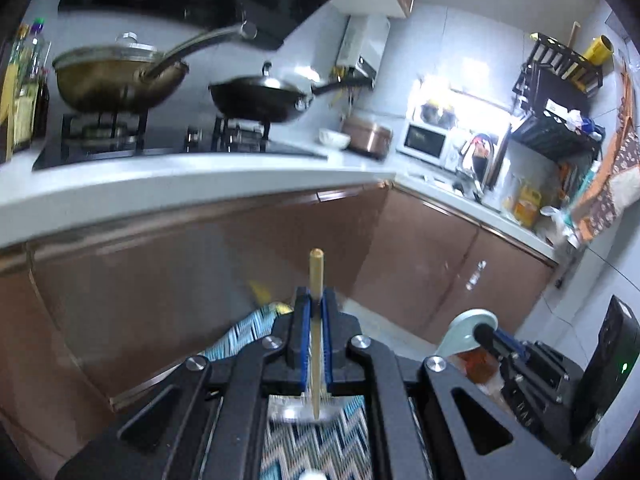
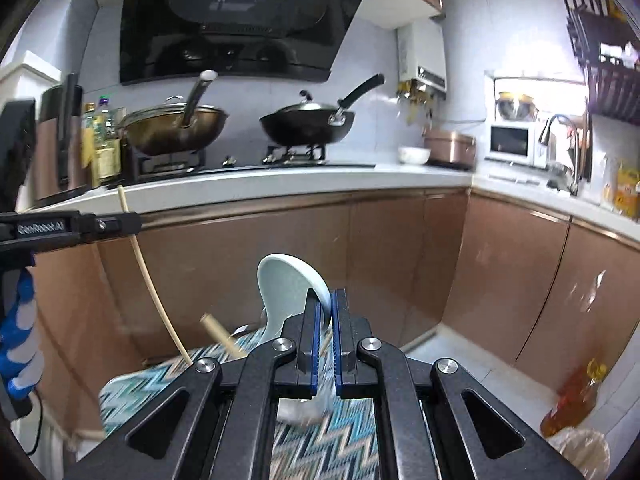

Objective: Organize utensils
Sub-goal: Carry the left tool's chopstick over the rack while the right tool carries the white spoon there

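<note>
Now the left gripper (image 1: 316, 312) pinches a chopstick (image 1: 316, 276) and the right gripper (image 2: 327, 312) a pale spoon (image 2: 288, 280), so both should travel level, squeezing firmly.

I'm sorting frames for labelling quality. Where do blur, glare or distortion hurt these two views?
Left wrist view: the brass wok and black wok are motion-smeared, the window is blown out, and the countertop bows from the fisheye. Right wrist view: the stove is sharper, but the chevron cloth is streaked and the chopstick looks bent.
</note>
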### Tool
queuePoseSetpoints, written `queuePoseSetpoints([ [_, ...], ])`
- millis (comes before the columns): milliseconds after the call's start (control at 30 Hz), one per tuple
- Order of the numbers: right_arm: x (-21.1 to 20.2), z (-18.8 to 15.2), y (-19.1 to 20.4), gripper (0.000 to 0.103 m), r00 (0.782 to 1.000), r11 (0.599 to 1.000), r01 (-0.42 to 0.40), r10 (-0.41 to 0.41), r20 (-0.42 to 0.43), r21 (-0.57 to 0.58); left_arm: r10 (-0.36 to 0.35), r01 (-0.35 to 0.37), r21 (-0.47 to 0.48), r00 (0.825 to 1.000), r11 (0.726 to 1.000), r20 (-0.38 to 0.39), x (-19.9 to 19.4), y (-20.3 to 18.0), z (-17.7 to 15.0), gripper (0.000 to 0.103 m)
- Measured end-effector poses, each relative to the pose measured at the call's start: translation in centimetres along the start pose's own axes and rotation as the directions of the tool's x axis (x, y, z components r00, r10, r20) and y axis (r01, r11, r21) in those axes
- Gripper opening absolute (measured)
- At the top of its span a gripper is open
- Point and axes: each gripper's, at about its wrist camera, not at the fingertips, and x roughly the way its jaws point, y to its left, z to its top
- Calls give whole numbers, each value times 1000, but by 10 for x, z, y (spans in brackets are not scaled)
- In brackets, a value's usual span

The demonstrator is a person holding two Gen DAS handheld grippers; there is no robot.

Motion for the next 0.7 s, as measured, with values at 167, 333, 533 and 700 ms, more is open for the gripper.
queuePoseSetpoints([
  [167,48,2,4,5,999,998,51,-51,2,-30,33,-33,25,999,999,7,48,0,5,5],
  [333,91,-15,14,5,995,991,91,-93,-24,-94,68,-68,48,998,997,-11,98,-1,-12,5],
  [533,116,-40,22,6,991,981,117,-127,-52,-151,88,-86,34,995,996,-48,138,8,-42,5],
  [700,132,-60,23,7,988,983,100,-117,-104,-154,103,-102,8,991,995,-83,157,15,-67,6],
])
